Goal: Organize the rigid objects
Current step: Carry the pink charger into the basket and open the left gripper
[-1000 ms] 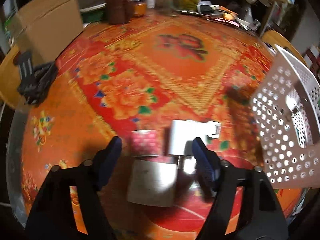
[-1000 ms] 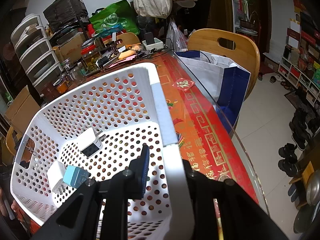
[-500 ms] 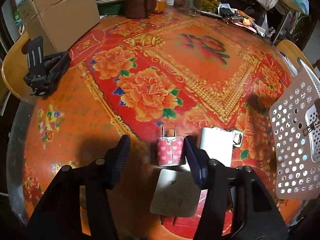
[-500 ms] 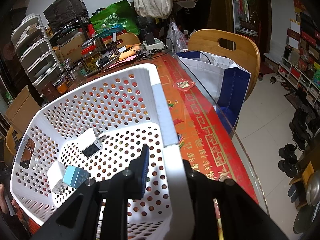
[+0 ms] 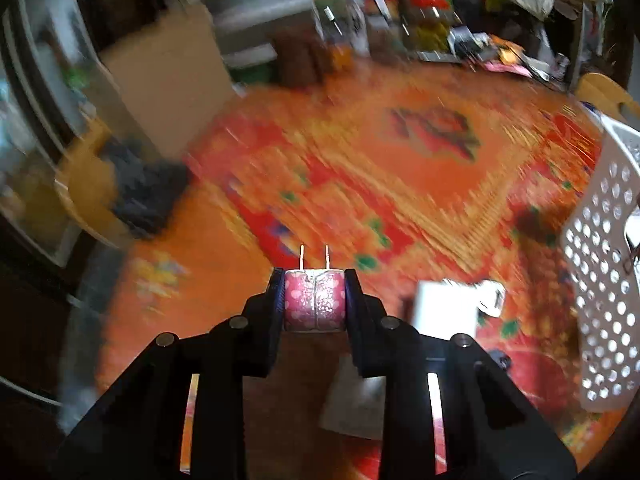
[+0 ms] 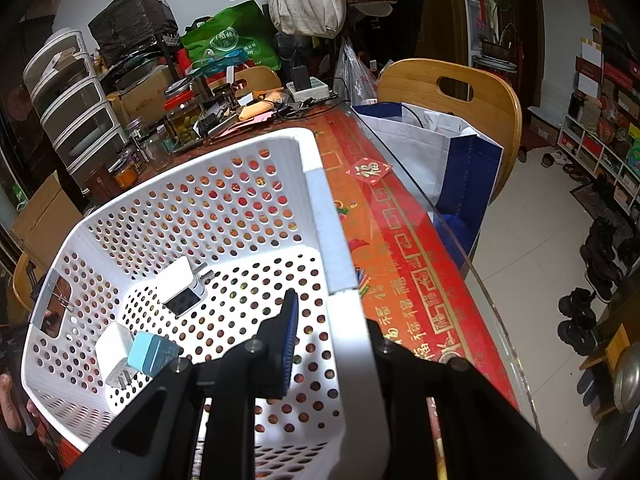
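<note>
My left gripper (image 5: 314,300) is shut on a pink heart-patterned charger plug (image 5: 314,305), held above the table with its two prongs pointing away. Two white chargers lie on the table below, one (image 5: 446,307) to the right of the gripper and one (image 5: 354,400) under it. My right gripper (image 6: 332,344) is shut on the right wall of the white perforated basket (image 6: 332,240), whose edge also shows in the left wrist view (image 5: 604,264). Inside the basket lie a white adapter (image 6: 182,286), a white plug (image 6: 114,354) and a light blue charger (image 6: 150,354).
The table carries a red and orange floral cloth (image 5: 400,184) under glass. A cardboard box (image 5: 168,80), jars and clutter (image 6: 184,120) stand at its far side. A black object (image 5: 148,196) lies at the left edge. A wooden chair with a blue-white bag (image 6: 452,152) stands right of the basket.
My left gripper has closed on the pink plug and lifted it off the table; the view is blurred by motion. My right gripper still holds the basket wall, unmoved.
</note>
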`<state>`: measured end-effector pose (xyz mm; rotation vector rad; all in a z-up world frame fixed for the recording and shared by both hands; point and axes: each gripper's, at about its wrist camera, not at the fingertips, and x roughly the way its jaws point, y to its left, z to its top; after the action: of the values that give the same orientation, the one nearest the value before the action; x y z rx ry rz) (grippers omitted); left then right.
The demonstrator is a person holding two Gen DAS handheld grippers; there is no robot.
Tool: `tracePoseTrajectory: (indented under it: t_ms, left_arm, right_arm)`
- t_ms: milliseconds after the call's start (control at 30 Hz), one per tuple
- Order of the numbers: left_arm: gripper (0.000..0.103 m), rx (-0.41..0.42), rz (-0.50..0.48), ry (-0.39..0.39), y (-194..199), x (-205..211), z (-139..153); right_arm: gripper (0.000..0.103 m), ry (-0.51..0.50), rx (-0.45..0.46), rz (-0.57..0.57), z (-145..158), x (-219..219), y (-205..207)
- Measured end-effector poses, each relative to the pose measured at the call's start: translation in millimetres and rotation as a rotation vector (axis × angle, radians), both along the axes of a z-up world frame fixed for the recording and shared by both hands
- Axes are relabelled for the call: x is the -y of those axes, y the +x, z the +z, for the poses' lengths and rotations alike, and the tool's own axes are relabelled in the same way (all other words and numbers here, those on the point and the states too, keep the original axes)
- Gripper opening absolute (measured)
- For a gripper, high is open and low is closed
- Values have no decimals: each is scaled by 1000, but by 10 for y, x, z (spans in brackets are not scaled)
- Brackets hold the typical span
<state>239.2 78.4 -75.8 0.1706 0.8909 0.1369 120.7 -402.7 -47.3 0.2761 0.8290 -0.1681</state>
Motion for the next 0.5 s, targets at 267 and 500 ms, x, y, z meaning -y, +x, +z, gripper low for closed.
tracePoseTrajectory:
  t_ms: [267, 500]
  left_arm:
    - [25, 51, -114, -22, -239, 315, 537]
    - [25, 153, -252, 69, -481, 1030, 1079]
  right_arm:
    - [20, 0, 4, 1, -6, -6, 1]
    - [20, 1, 4, 1, -9, -3, -6]
